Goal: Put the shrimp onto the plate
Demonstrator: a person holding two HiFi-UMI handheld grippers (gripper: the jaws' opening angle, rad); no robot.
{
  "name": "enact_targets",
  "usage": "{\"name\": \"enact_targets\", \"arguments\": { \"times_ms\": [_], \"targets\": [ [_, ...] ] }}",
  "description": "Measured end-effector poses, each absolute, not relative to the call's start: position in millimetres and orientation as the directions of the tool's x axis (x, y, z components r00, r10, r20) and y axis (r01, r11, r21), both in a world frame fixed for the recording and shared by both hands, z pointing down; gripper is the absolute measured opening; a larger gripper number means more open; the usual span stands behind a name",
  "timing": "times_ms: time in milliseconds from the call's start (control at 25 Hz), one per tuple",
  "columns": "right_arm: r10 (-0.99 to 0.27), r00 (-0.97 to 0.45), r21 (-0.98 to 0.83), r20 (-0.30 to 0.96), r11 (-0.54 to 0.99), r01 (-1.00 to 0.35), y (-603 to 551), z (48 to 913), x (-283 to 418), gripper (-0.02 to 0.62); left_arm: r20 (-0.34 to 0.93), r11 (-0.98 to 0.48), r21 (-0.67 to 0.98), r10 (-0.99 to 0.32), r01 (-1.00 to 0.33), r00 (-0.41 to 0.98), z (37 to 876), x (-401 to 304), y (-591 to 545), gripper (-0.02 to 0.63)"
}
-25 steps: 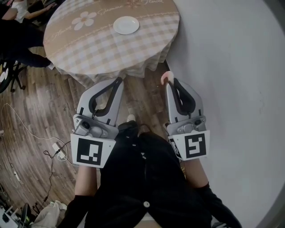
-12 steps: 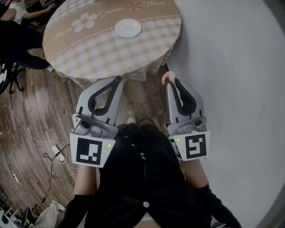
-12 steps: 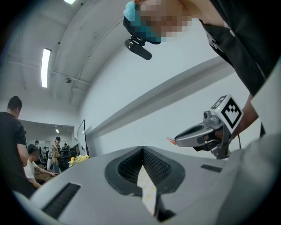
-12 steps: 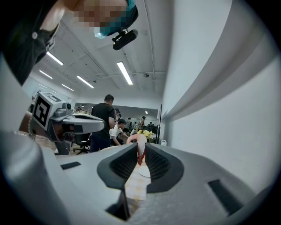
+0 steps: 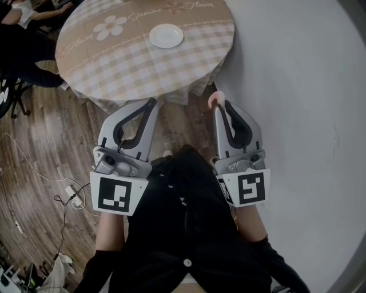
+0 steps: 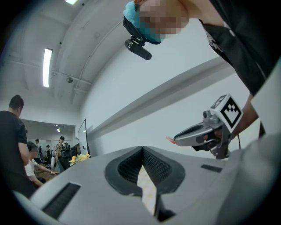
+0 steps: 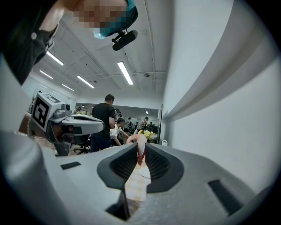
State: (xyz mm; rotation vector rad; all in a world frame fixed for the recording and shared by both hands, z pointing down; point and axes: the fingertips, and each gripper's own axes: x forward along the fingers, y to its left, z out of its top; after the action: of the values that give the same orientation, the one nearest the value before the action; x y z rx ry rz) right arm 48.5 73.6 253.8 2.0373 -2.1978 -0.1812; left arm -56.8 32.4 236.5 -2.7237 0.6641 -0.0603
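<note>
A small white plate sits on the round table, which has a beige checked cloth, at the top of the head view. My right gripper is held below the table's near edge, shut on a pink shrimp that pokes out of its tips. In the right gripper view the shrimp stands between the jaws with the plate low behind it. My left gripper hangs level with the right one, shut and empty. From the left gripper view the right gripper shows with the shrimp's red tail.
A white wall runs close along the right. Wooden floor with cables lies to the left. People sit at the table's far left side, and a person stands beyond it.
The table and plate have drifted slightly right in the head view. Both grippers keep their pose and grip.
</note>
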Motion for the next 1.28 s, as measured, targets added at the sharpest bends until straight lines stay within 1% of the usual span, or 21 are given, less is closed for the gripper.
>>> {"name": "enact_targets", "arguments": {
  "times_ms": [280, 560, 880, 1280],
  "targets": [
    [-0.996, -0.080, 0.186, 0.031, 0.084, -0.979, 66.2, 253.6, 49.9, 0.040, -0.030, -0.834, -0.318, -0.466, -0.451, 0.884, 238.8, -56.5, 25.2, 0.002],
    [-0.994, -0.096, 0.203, 0.043, 0.103, -0.974, 49.6, 256.0, 64.6, 0.040, -0.031, -0.833, -0.313, -0.472, -0.457, 0.881, 241.5, -41.4, 8.8, 0.002],
    [-0.991, -0.126, 0.194, 0.046, 0.133, -0.972, 16.7, 258.5, 85.5, 0.040, -0.030, -0.823, -0.317, -0.488, -0.471, 0.872, 240.2, -18.2, -18.8, 0.002],
    [-0.979, -0.201, 0.183, 0.041, 0.205, -0.962, -53.3, 259.9, 116.6, 0.040, -0.027, -0.788, -0.327, -0.544, -0.522, 0.839, 238.7, 15.2, -80.8, 0.002]
  ]
}}
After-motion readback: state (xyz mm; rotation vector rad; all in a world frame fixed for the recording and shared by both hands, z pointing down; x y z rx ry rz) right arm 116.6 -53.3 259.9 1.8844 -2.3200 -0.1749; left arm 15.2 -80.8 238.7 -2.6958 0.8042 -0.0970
